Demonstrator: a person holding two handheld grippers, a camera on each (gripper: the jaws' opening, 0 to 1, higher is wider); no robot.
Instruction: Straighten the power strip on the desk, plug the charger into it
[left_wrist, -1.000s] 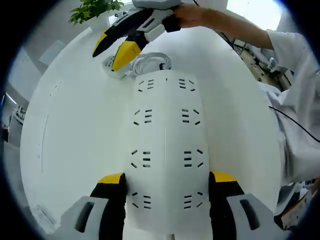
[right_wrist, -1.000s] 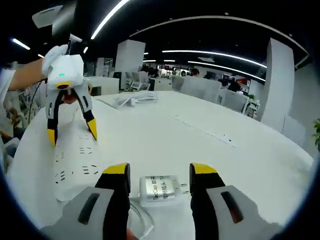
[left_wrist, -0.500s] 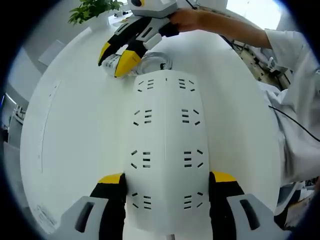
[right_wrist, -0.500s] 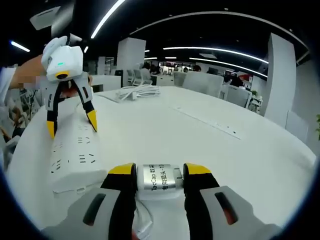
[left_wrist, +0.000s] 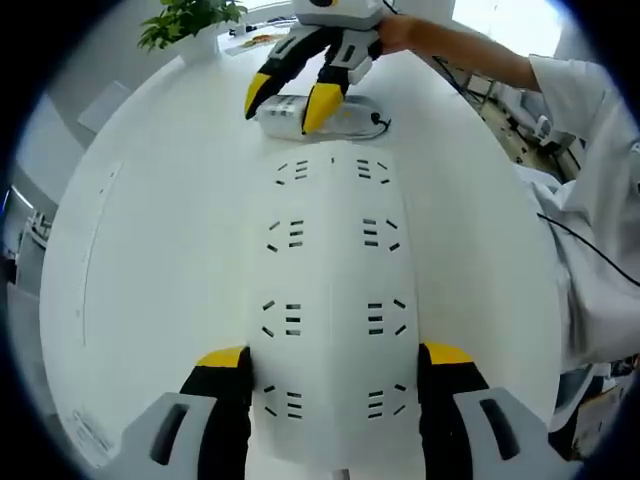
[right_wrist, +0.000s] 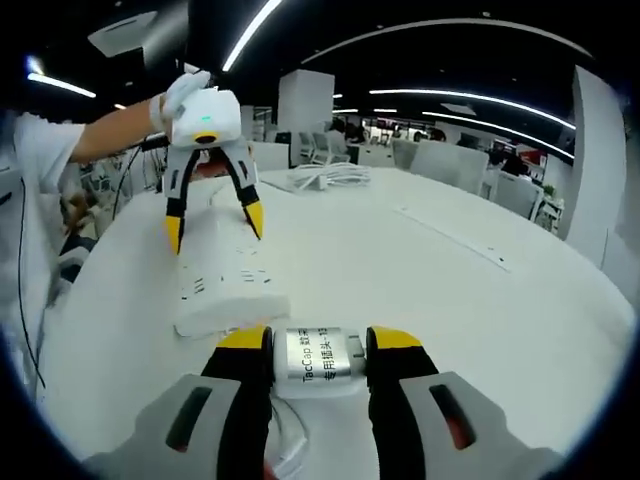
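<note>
Nearest in the left gripper view, the left gripper (left_wrist: 333, 375) straddles the near end of the power strip (left_wrist: 332, 300), its yellow-tipped jaws spread to either side of the white body; whether they press the sides I cannot tell. The strip runs straight away across the white desk (left_wrist: 150, 260), rows of sockets facing up. At its far end the right gripper (left_wrist: 298, 100) is pinched on the charger (left_wrist: 300, 112), a small silvery block with its cable (left_wrist: 362, 118) coiled just beside it. In the right gripper view that gripper (right_wrist: 318, 350) has its jaws pressed against both sides of the charger (right_wrist: 318, 356), label up, hovering just past the strip's end (right_wrist: 222, 290), while the left gripper (right_wrist: 212, 215) stands over the strip further off. To plug in well, I judge the charger's prongs must be turned down to face the sockets and lined up square over one before pressing, with the left gripper bracing the strip so it does not slide or skew. Farther away lie a bundle of white cable (right_wrist: 325, 177) on the desk and a potted plant (left_wrist: 190, 18); no container here holds anything I can see.
</note>
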